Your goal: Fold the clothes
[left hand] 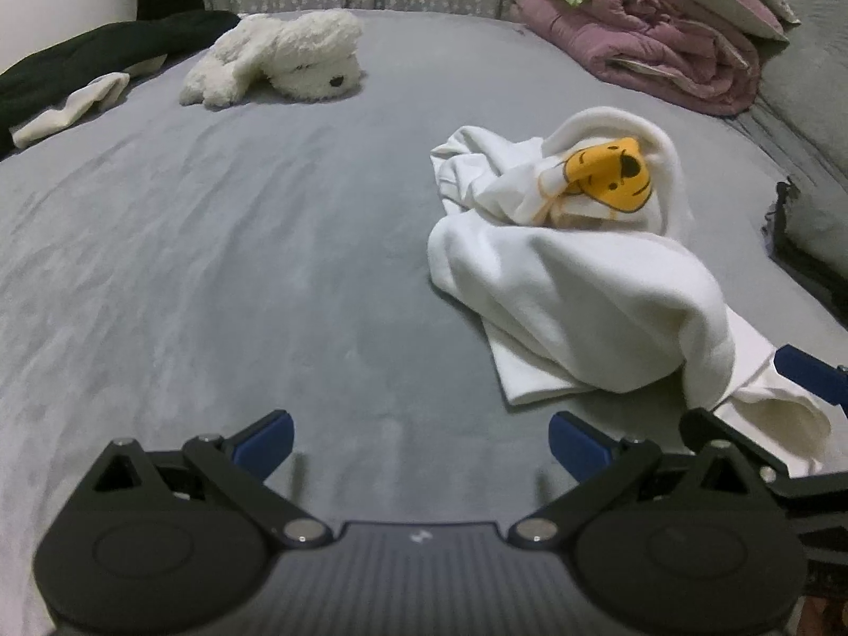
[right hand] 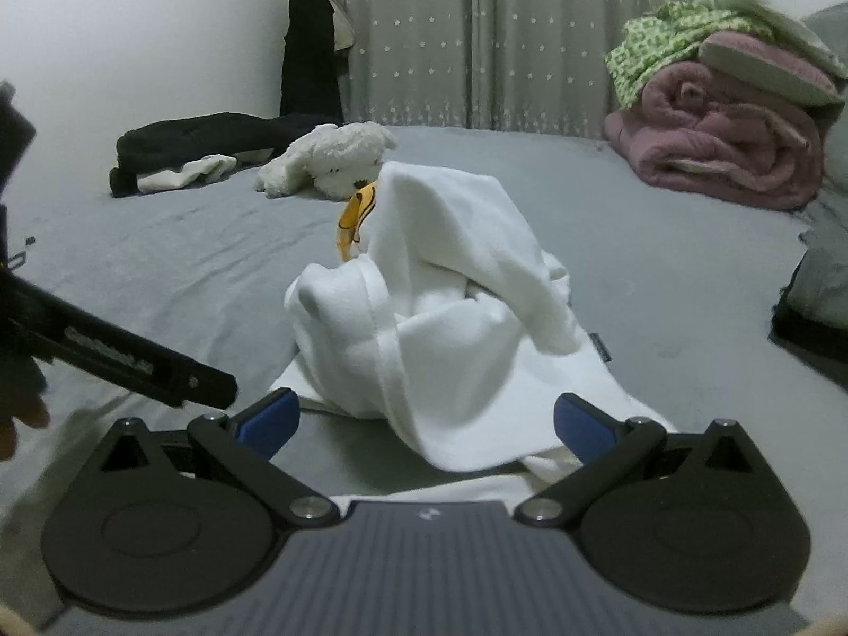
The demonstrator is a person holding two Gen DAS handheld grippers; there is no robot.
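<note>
A white garment [left hand: 572, 275] with a yellow bear print [left hand: 615, 172] lies crumpled in a heap on the grey bed sheet [left hand: 222, 244]. My left gripper [left hand: 421, 442] hovers open over bare sheet, just left of the garment's near edge. In the right wrist view the same white garment [right hand: 445, 307] rises as a heap straight ahead, its yellow print [right hand: 358, 212] peeking out at the back. My right gripper [right hand: 426, 421] is open, with the garment's near fold lying between its blue fingertips [right hand: 270, 418] and nothing clamped.
A white plush dog [left hand: 286, 58] lies at the far side, beside dark clothes [left hand: 79, 63] and a pale sock [left hand: 69, 106]. A rolled pink quilt [left hand: 673, 47] with green fabric stands far right. A grey pillow [left hand: 816, 222] is at the right edge. Curtains [right hand: 503, 26] hang behind.
</note>
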